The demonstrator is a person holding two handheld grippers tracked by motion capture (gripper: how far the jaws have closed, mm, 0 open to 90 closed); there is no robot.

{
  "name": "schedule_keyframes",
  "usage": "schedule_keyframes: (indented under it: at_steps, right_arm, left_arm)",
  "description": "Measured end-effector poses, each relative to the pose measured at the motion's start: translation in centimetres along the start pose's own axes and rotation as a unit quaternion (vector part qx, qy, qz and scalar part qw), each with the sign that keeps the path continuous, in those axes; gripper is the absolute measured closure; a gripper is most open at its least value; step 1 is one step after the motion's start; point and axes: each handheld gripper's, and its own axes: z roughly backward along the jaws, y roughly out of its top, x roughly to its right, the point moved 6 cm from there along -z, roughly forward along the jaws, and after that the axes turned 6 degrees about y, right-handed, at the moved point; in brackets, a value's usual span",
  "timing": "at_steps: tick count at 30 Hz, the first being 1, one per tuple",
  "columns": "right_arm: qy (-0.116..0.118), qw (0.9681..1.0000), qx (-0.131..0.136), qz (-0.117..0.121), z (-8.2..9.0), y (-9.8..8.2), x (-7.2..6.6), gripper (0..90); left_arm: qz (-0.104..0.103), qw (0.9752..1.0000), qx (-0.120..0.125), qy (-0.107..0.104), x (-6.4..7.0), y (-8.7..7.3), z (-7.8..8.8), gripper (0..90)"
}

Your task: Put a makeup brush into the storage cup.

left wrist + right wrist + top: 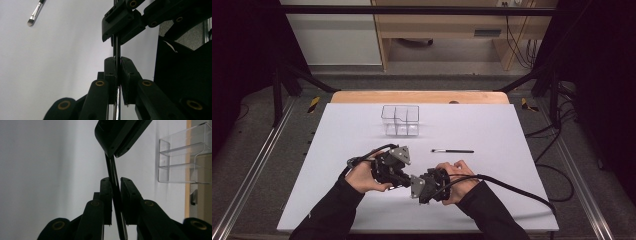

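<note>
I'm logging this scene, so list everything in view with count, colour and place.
Thin rod-like tool: one, black with a shiny metal length, held between both grippers.
Makeup brush: one, black handle with metal ferrule, lying on the table right of centre.
Clear organiser box: one, transparent with compartments, at the far middle of the table.
Table: one, white top with a wooden far edge.
Left gripper: one, black, shut on the thin rod-like tool, near the front middle.
Right gripper: one, black, shut on the same tool, beside the left one.
Hands: two, in black sleeves, at the near edge.
</note>
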Motion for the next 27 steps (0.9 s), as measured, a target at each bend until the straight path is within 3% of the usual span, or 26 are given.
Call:
schedule_keyframes:
  at_steps: [12, 18, 27]
  right_arm:
    - [0.023, 0.9997, 0.007, -0.005, -0.2, 0.1, -0.2, 84.3]
    - [0.024, 0.9994, 0.011, -0.021, -0.1, -0.2, 0.1, 84.3]
    - [0.025, 0.9985, 0.012, -0.047, -0.2, -1.0, 0.7, 84.3]
  left_arm:
    - [0.000, 0.9999, 0.010, 0.004, -0.1, -0.2, 0.4, 80.2]
    - [0.000, 0.9998, 0.021, 0.008, -0.3, -0.4, 0.6, 68.8]
    - [0.004, 0.9975, 0.043, 0.055, -1.2, -1.0, 1.2, 39.7]
